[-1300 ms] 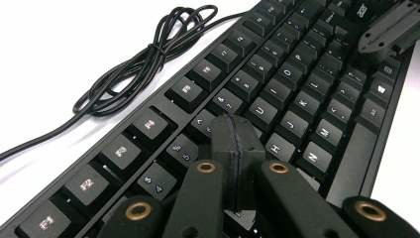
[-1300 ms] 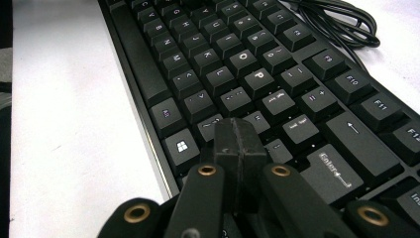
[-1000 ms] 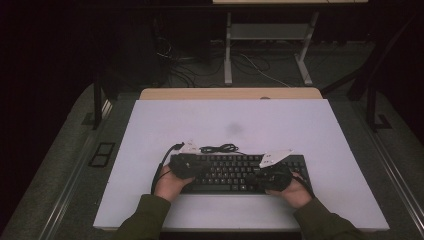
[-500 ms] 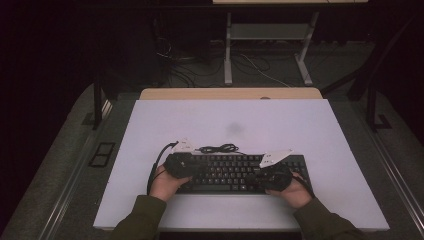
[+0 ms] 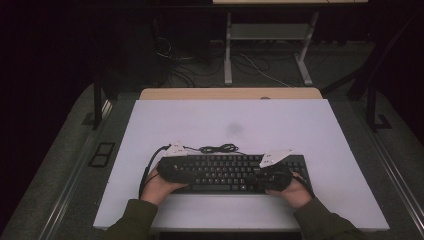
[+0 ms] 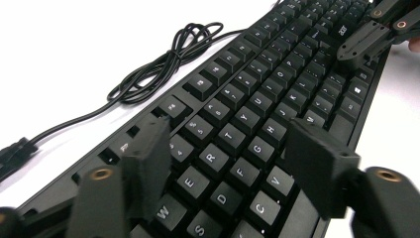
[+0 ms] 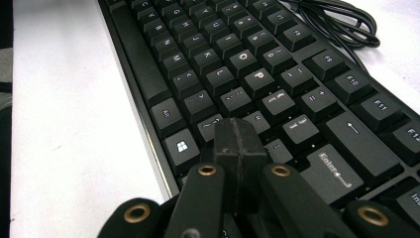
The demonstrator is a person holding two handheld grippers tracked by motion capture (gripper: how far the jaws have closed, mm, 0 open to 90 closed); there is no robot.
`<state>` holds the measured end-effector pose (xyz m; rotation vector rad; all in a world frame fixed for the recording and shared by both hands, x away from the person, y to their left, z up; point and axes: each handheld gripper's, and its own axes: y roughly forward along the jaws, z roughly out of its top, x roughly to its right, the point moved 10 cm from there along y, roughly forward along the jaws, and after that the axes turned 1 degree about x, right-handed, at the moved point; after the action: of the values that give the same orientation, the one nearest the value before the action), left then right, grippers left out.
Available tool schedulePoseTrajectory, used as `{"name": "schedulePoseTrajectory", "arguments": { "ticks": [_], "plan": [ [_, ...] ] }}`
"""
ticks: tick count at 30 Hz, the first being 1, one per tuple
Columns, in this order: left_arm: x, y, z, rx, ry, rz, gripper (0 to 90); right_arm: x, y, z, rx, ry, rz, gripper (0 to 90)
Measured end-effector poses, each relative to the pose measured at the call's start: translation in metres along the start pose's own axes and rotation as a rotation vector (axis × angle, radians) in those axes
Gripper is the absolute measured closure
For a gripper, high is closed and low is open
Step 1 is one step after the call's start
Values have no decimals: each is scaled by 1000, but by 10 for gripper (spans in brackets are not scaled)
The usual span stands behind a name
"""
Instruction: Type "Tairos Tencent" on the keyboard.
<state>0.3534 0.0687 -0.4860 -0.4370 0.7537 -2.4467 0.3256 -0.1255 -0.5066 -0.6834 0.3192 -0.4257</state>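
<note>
A black keyboard (image 5: 230, 172) lies flat near the front of the white table, with its coiled cable (image 5: 217, 148) just behind it. My left gripper (image 5: 187, 172) hovers low over the keyboard's left end. Its jaws have just been opening and now stand apart above the letter keys (image 6: 228, 144), with nothing pressed between the pads (image 6: 148, 158). My right gripper (image 5: 260, 177) is over the keyboard's right end. It is shut, pads (image 7: 237, 144) together with nothing between them, just above the keys near the Windows key. It also appears far off in the left gripper view (image 6: 371, 34).
The white table top (image 5: 230, 120) stretches behind the keyboard, with a wooden strip (image 5: 230, 93) along its far edge. The cable coil (image 6: 163, 64) (image 7: 337, 20) lies on the table behind the function keys. Beyond are a dark floor, loose wires and a stand's legs (image 5: 228, 50).
My left gripper has slid a little to the left along the keyboard. The right hand and the keyboard have stayed where they were.
</note>
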Motion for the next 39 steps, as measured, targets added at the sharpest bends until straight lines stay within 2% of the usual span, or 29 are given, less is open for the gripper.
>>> {"name": "schedulePoseTrajectory", "arguments": {
  "ticks": [6,14,21,25,34,39],
  "plan": [
    [-1,-5,-1,11,0,4,265,-1,-2,2,9,-1,4,896],
    [0,-8,-1,32,4,1,202,0,-6,9,54,15,15,893],
    [1,-8,-2,36,-1,-3,175,2,-7,16,101,49,19,676],
    [2,-10,-3,41,-5,-6,175,6,-8,22,130,63,-10,484],
    [4,-15,-2,67,-2,-5,174,13,-7,35,181,81,-42,280],
    [3,-18,-1,83,-5,-2,174,15,-4,43,202,84,-44,256]
  ]
}}
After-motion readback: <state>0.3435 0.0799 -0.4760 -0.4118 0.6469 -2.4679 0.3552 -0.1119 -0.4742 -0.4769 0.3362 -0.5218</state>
